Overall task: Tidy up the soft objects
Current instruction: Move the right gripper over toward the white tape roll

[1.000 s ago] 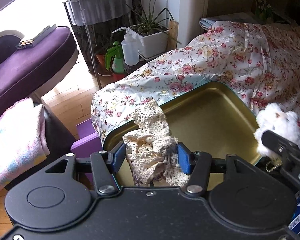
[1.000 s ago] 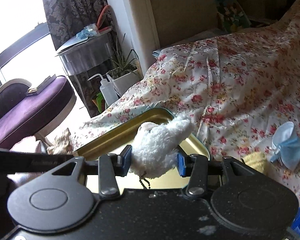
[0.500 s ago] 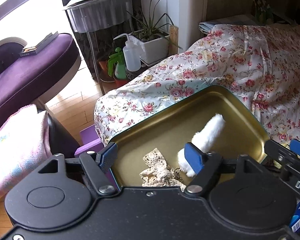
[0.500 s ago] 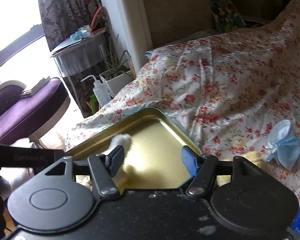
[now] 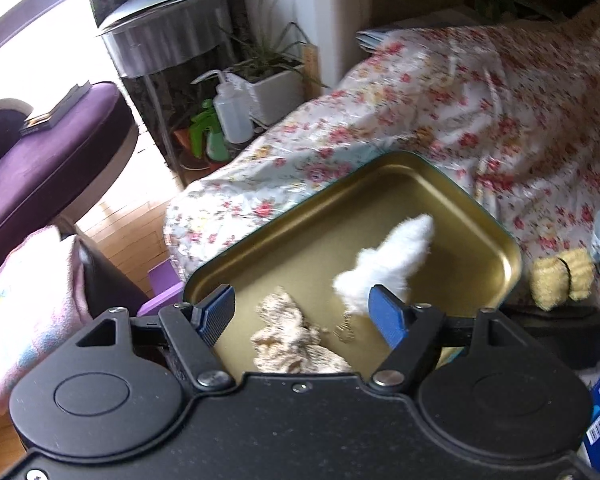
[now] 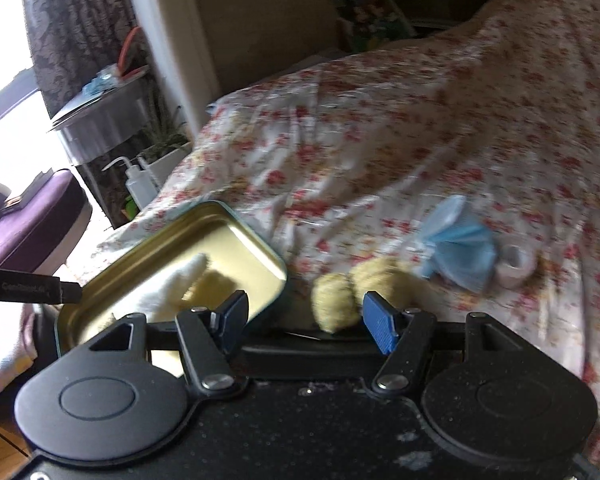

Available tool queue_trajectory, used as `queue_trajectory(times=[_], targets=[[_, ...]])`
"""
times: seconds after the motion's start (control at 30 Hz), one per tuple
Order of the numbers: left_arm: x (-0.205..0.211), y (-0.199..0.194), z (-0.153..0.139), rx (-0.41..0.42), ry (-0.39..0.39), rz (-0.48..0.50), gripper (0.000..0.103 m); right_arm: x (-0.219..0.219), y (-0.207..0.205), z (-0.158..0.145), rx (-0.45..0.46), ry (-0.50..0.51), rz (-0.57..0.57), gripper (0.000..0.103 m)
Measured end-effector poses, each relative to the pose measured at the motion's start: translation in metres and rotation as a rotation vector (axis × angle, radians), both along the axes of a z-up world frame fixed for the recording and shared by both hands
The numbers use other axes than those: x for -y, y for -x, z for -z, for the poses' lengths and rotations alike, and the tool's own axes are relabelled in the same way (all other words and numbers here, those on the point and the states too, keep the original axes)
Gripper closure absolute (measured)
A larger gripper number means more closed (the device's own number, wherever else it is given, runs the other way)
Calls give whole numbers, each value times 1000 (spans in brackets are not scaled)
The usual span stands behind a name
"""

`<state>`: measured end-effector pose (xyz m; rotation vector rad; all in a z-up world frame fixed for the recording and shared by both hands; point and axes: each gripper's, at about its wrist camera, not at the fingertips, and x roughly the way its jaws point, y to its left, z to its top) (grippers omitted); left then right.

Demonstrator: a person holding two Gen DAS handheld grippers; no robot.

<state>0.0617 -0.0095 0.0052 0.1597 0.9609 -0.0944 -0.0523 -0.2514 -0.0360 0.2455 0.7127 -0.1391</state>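
Now | both grippers spread, empty: left gripper (image 5: pixel 298 314), right gripper (image 6: pixel 303 320) | fluffy yellow plush toy (image 6: pixel 359 290) beside gold rectangular metal tray's (image 6: pixel 260 248) right edge | light, squashy; pinch its narrow middle.

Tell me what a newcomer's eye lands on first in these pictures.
The gold tin tray on the flowered bedspread, with a white fluffy toy and a cream lace cloth lying inside it. Next, the yellow plush just right of the tray, ahead of the open right gripper.

The bed (image 6: pixel 439 128) carries a tin (image 6: pixel 278 268) at 9 o'clock, a yellow plush (image 6: pixel 335 296) at its centre, a mask (image 6: pixel 455 248) at 3 o'clock.
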Motion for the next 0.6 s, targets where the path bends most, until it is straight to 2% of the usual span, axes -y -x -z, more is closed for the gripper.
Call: queue_trajectory(times=[0.27, 0.6], targets=[[32, 13, 14, -76, 32, 107, 32, 48, 28, -2, 5, 13, 154, 38], [67, 37, 11, -75, 64, 262, 32, 121, 59, -6, 4, -75, 397, 33]])
